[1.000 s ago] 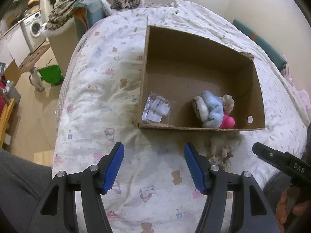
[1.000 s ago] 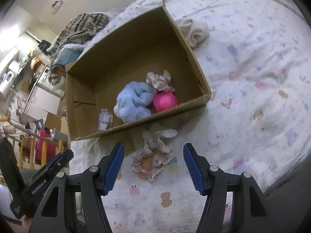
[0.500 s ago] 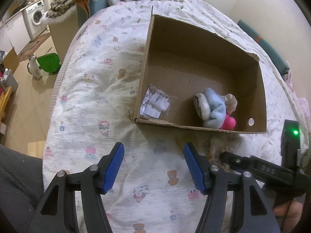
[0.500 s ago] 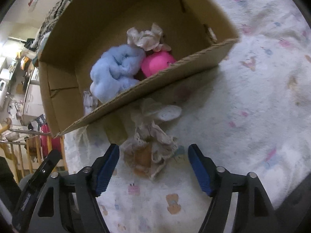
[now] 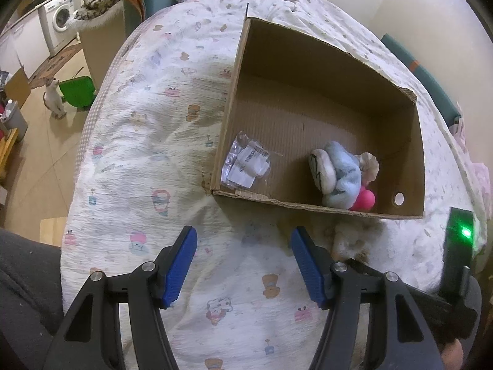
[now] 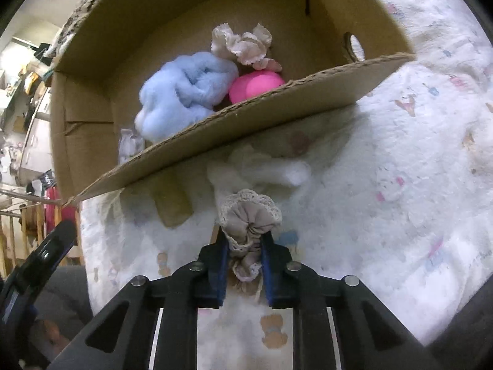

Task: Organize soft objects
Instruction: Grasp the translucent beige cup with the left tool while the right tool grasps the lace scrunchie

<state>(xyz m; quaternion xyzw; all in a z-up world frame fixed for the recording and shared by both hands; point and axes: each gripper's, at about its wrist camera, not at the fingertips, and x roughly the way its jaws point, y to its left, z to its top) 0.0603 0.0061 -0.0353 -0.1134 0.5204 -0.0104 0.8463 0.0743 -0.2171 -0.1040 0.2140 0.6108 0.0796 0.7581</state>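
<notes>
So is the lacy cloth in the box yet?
Not yet. The lacy cloth is outside the box, bunched between the right gripper jaws above the blanket.

Colours on the bed
Brown cardboard box (image 6: 308, 104): pale-blue plush (image 6: 185, 92), pink ball (image 6: 255, 86); beige lace-edged cloth (image 6: 249, 222); white cartoon-print bedspread (image 5: 148, 160).

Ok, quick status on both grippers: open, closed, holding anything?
Left hand-held gripper: open, holding nothing, above the bedspread.
Right hand-held gripper: closed on the beige lace-trimmed scrunchie.
</notes>
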